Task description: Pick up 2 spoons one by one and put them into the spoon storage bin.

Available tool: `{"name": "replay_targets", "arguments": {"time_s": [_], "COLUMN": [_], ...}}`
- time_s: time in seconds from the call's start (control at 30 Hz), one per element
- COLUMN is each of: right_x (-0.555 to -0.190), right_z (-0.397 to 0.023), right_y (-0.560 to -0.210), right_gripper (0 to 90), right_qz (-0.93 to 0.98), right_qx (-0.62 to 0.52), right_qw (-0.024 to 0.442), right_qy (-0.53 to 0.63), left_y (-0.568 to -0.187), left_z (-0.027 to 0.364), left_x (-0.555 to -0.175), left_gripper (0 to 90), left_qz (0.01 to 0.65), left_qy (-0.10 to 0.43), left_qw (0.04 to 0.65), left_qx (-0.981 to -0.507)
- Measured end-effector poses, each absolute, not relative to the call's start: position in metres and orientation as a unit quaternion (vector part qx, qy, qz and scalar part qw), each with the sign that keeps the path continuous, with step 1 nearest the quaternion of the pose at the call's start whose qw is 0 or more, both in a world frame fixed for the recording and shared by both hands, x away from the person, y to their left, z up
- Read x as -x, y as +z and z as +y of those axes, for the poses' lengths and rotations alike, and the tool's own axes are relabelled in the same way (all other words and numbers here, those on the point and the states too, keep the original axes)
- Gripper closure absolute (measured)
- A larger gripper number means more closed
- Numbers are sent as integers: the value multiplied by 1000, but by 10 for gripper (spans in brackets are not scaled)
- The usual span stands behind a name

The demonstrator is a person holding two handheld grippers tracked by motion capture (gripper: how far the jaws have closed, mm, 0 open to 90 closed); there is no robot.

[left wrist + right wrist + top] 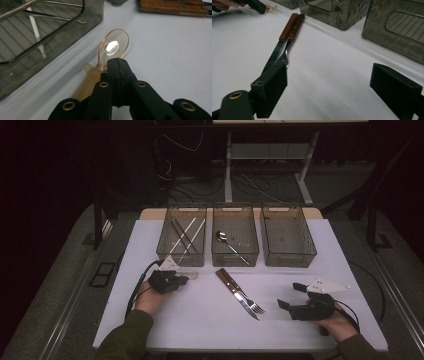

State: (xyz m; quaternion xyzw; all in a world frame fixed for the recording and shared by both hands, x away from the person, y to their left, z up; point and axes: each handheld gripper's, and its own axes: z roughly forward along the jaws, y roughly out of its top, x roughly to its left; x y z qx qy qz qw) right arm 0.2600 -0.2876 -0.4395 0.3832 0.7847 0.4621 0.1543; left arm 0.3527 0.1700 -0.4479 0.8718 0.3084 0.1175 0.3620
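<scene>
1. High view: the table (310, 250) carries three bins in a row; the left bin (182, 236) holds chopsticks (184, 235), the middle bin (235, 236) a metal spoon (226, 241), and the right bin (288, 236) looks empty.
2. Sorting seems partly done: a knife (233, 289) and fork (248, 299) lie side by side on the table in front of the middle bin.
3. The right tool (296, 296) hangs wide apart near the fork's tines, holding nothing.
4. The left tool (117, 65) is pressed closed at the neck of an amber spoon (113, 46) lying just beside the left bin; whether it truly grips it, I cannot tell.
</scene>
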Motion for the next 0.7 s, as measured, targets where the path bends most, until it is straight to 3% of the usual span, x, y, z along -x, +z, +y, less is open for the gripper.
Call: {"name": "replay_targets", "arguments": {"time_s": [0.27, 0.7], "right_x": [-260, -260], "right_z": [-288, -287], "right_y": [-439, -439], "right_gripper": [143, 143], "right_qz": [785, 786], "right_qx": [-382, -379], "right_qw": [154, 152], "right_qy": [463, 464], "left_y": [-442, -428], "left_z": [175, 213], "left_x": [-351, -352], "left_gripper": [891, 574], "left_qz": [311, 322], "left_qy": [111, 151], "left_qw": [390, 400], "left_qx": [-860, -845]}}
